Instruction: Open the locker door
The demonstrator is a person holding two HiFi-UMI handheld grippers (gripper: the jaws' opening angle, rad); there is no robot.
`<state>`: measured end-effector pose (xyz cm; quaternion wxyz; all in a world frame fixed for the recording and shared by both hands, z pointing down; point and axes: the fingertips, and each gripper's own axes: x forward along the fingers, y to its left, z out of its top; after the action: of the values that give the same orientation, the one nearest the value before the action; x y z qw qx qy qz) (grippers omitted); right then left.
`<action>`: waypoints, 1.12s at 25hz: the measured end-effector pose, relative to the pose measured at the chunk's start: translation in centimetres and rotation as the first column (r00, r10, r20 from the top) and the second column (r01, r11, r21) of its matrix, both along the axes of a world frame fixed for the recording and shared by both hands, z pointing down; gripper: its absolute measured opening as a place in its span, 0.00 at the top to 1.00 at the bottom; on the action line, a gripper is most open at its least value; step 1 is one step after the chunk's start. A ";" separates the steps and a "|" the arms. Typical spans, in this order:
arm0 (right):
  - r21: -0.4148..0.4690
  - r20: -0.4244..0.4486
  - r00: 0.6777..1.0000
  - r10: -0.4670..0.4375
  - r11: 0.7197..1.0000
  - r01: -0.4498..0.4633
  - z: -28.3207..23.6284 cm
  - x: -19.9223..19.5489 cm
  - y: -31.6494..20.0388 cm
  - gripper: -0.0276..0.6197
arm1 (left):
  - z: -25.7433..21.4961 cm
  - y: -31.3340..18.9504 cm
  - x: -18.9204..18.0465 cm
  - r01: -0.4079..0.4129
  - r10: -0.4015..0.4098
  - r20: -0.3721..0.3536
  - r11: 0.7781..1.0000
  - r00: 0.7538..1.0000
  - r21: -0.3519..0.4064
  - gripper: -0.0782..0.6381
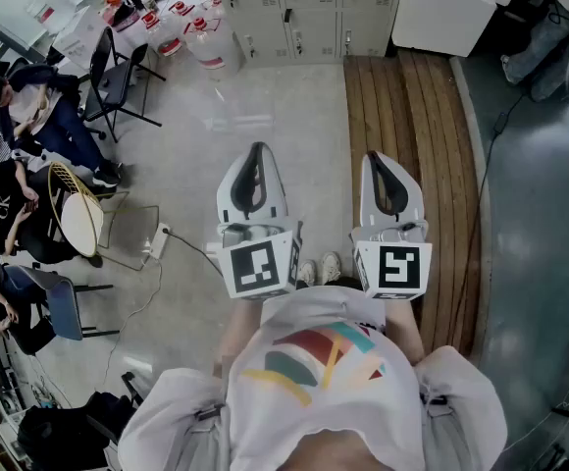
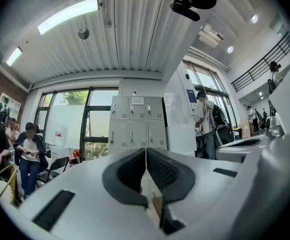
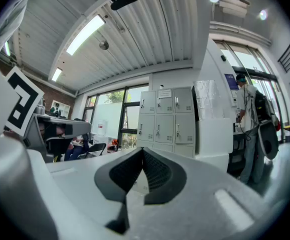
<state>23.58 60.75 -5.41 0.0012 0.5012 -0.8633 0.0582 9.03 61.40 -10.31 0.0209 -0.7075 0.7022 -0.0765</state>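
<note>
A bank of grey lockers (image 1: 294, 8) stands across the room at the far wall, its doors all closed; it also shows as the lockers (image 2: 137, 129) in the left gripper view and the lockers (image 3: 167, 121) in the right gripper view. My left gripper (image 1: 256, 153) is held in front of my chest, shut, with nothing between its jaws (image 2: 146, 156). Beside it, over the wooden strip, my right gripper (image 1: 387, 160) is shut and empty too (image 3: 143, 154). Both point toward the lockers from well away.
A wooden plank strip (image 1: 412, 165) runs toward the lockers on the right. A white box-like unit (image 1: 456, 8) stands beside the lockers. People sit on chairs (image 1: 29, 165) at the left, with water jugs (image 1: 191, 32) at the back left. A person (image 3: 250, 129) stands at the right.
</note>
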 end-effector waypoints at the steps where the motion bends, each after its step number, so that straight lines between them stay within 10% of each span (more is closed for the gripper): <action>1: -0.004 0.001 1.000 0.001 1.000 -0.001 0.0 0.0 0.0 0.95 | 0.0 0.0 0.0 0.001 -0.001 0.000 1.000 1.000 -0.002 0.87; 28: 0.012 0.010 0.999 -0.047 0.999 0.047 4.3 -0.7 -11.7 0.95 | 4.2 -12.7 -4.8 0.086 -0.086 -0.013 0.996 0.996 0.013 0.87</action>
<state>22.86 49.08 -1.07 -0.0049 0.4804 -0.8752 0.0559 4.24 48.72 -6.07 0.0181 -0.6769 0.7327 -0.0680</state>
